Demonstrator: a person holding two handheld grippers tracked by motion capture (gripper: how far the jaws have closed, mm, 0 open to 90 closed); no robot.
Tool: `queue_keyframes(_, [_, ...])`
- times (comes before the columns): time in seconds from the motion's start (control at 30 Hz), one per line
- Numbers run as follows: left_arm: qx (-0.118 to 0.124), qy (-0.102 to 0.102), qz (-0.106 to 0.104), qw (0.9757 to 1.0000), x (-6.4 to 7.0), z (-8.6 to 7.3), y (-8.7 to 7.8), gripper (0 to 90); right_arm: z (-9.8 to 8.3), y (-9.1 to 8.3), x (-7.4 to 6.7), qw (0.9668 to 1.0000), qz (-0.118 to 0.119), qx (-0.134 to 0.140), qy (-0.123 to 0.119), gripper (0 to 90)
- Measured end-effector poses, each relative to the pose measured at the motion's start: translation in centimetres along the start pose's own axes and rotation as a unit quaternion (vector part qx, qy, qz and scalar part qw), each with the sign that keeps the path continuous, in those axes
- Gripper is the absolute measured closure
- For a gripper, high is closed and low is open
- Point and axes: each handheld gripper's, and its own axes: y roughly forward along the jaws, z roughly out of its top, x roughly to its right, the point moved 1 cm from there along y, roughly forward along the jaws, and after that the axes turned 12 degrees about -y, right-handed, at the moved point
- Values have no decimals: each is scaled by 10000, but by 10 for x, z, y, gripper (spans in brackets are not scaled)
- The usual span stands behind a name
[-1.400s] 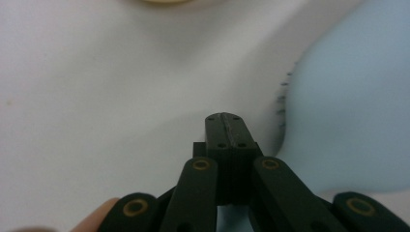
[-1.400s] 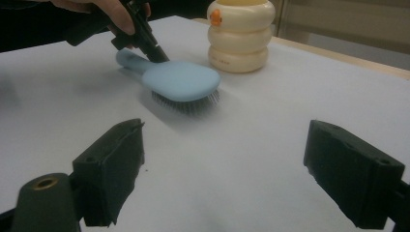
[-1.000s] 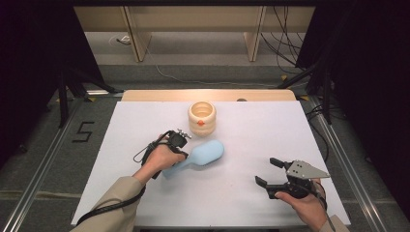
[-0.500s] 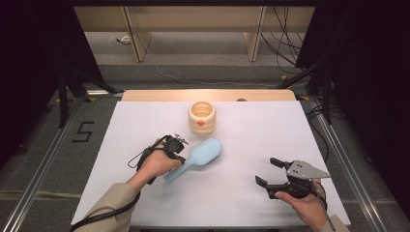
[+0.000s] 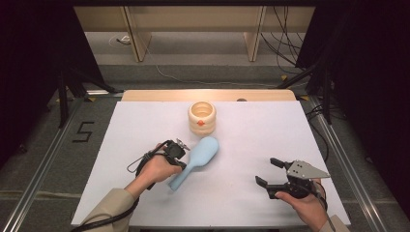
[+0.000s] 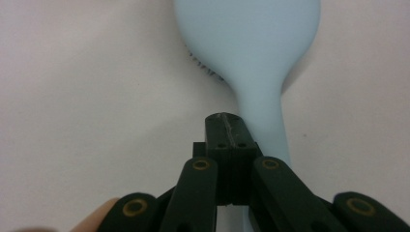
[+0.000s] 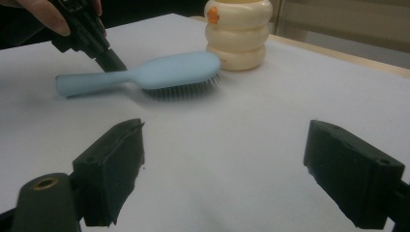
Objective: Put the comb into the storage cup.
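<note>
On the white table [image 5: 145, 125], take the cream ringed pot [image 5: 202, 117] at the far middle as the landmark. Nearer the person than the pot and to its left, the left hand [image 5: 155, 169] holds the left gripper [image 5: 181, 153], which points toward the brush. Its jaws are clenched, pad against pad, with nothing between them; in the left gripper view the closed tip [image 6: 226, 130] sits against the left side of the brush handle, beside it rather than around it.

The pale blue brush [image 5: 196, 161] lies just on the near side of the pot, close to it but apart. Its oval head points up toward the pot and its handle slants away toward the near left. The right gripper view shows it bristles down [image 7: 181, 88] on the table, back up, with the pot [image 7: 238, 34] just behind the head and the left gripper [image 7: 109, 58] coming down onto the handle.

Well to the near right of the pot, by the table's front edge, the right hand [image 5: 303, 209] holds the right gripper [image 5: 268, 171]. Its jaws stand wide apart and empty, above bare table, well clear of the brush.
</note>
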Motion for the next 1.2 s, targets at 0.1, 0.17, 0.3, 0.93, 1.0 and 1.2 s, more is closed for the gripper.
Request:
queue_keyframes(0.1, [-17, 27, -9, 10000, 1, -2, -1, 897, 0, 0, 0, 10000, 2, -9, 9, 154])
queue_keyframes(0.17, [-7, 20, -22, 10000, 2, -3, -1, 897, 0, 0, 0, 10000, -1, -10, 7, 154])
queue_keyframes(0.3, [32, 16, -21, 10000, 3, -6, -3, 897, 0, 0, 0, 10000, 5, -17, -1, 155])
queue_keyframes(0.93, [745, -92, 104, 9971, 5, -5, -35, 256, -1, 0, 1, 10000, -10, -29, -5, 155])
queue_keyframes(1.0, [685, -116, 94, 9975, 8, -5, -36, 155, 0, 0, 0, 10000, -18, -37, -7, 155])
queue_keyframes(1.2, [564, -198, 126, 9981, 15, 0, -32, 22, -1, 0, 1, 10000, -23, -40, -10, 155])
